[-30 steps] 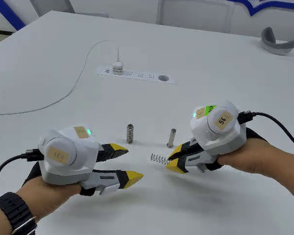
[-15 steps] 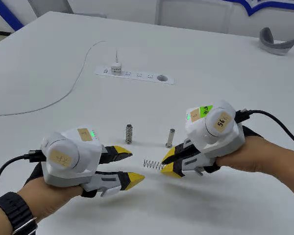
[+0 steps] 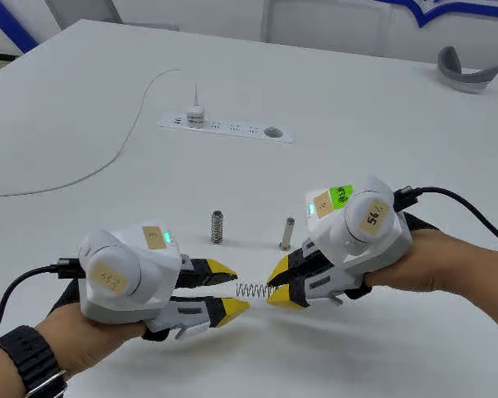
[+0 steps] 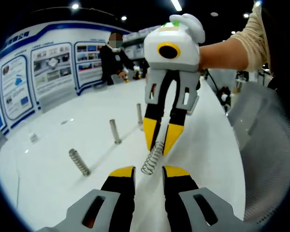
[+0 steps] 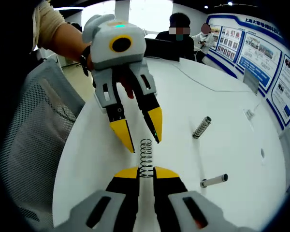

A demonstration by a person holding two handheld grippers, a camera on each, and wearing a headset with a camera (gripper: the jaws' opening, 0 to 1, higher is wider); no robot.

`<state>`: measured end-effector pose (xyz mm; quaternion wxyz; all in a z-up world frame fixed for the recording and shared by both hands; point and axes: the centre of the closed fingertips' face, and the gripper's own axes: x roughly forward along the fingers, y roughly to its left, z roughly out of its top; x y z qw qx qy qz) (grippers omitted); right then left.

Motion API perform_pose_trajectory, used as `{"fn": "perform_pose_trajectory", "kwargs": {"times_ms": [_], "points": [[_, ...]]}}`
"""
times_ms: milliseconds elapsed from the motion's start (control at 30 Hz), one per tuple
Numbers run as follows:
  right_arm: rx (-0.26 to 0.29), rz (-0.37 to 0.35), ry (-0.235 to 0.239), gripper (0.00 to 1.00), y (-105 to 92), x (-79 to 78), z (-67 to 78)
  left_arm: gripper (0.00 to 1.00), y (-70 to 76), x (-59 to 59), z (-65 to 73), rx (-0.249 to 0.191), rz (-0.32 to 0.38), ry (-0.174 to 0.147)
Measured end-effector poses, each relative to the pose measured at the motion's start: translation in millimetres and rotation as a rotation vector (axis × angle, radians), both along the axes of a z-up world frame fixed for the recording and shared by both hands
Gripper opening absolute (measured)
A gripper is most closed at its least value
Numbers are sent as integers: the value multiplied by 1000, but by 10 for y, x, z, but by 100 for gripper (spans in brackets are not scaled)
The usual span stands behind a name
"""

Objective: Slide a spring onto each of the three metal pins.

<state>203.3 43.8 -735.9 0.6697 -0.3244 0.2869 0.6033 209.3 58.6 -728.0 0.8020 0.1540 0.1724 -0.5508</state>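
Observation:
My right gripper [image 3: 279, 288] is shut on one end of a loose spring [image 3: 251, 290], held level just above the white table [image 3: 357, 108]. The spring's free end reaches between the fingertips of my open left gripper [image 3: 231, 288], which faces it from the left. In the right gripper view the spring [image 5: 145, 155] rises from my shut jaws toward the left gripper [image 5: 140, 133]. The left gripper view has the spring [image 4: 152, 157] hanging from the right gripper [image 4: 159, 140]. Behind stand a pin wearing a spring [image 3: 217, 226], a bare pin [image 3: 286, 234] and a further bare pin [image 4: 139, 114].
A white power strip [image 3: 228, 128] with a plug and a long cable [image 3: 108, 162] lies at the back of the table. A grey curved object [image 3: 469, 70] rests at the far right. People stand beyond the table [image 5: 181, 34].
The two grippers have closed in on each other. The right one carried the spring leftward, and the spring's free end now sits between the left gripper's open tips.

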Motion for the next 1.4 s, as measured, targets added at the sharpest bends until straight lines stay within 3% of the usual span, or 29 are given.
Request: {"fn": "perform_pose_trajectory", "kwargs": {"times_ms": [167, 500, 1400], "points": [[-15, 24, -1, 12, 2, -28, -19, 16, -25, -58, -10, 9, -37, -9], [-28, 58, 2, 12, 13, -101, -23, 15, -34, -110, -85, 33, -73, -2], [-40, 75, 12, 12, 117, -187, 156, 12, -109, -157, -132, 88, -116, -57]]}}
